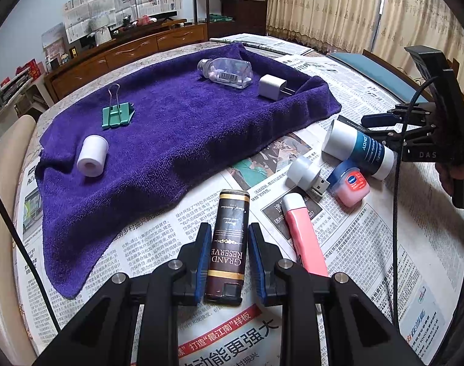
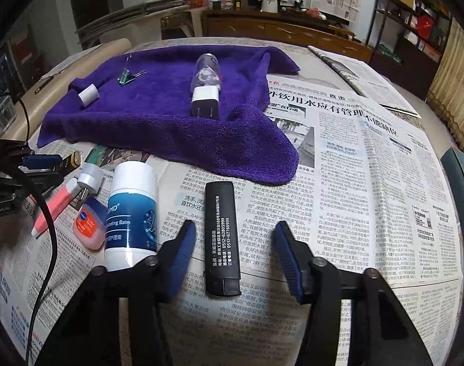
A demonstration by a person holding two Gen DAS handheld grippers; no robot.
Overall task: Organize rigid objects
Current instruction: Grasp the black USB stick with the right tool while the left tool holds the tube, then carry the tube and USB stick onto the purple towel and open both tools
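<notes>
My left gripper (image 1: 228, 248) has its pads close on both sides of a brown "Grand Reserve" lighter (image 1: 228, 244) lying on the newspaper; a narrow gap shows on each side. My right gripper (image 2: 235, 253) is open around a black lighter (image 2: 222, 238) lying on the newspaper, not touching it. A purple towel (image 1: 170, 140) holds a white roll (image 1: 93, 155), a green binder clip (image 1: 117, 116), a clear bottle (image 1: 225, 73) and a white charger (image 1: 273, 87). The towel (image 2: 170, 122) also shows in the right wrist view.
On the newspaper near the left gripper lie a pink tube (image 1: 305, 235), a USB plug light (image 1: 306, 175), a small Vaseline jar (image 1: 350, 186) and a blue-and-white balm tub (image 1: 360, 149). The tub (image 2: 131, 213) lies just left of my right gripper. A chair back stands at the table's left.
</notes>
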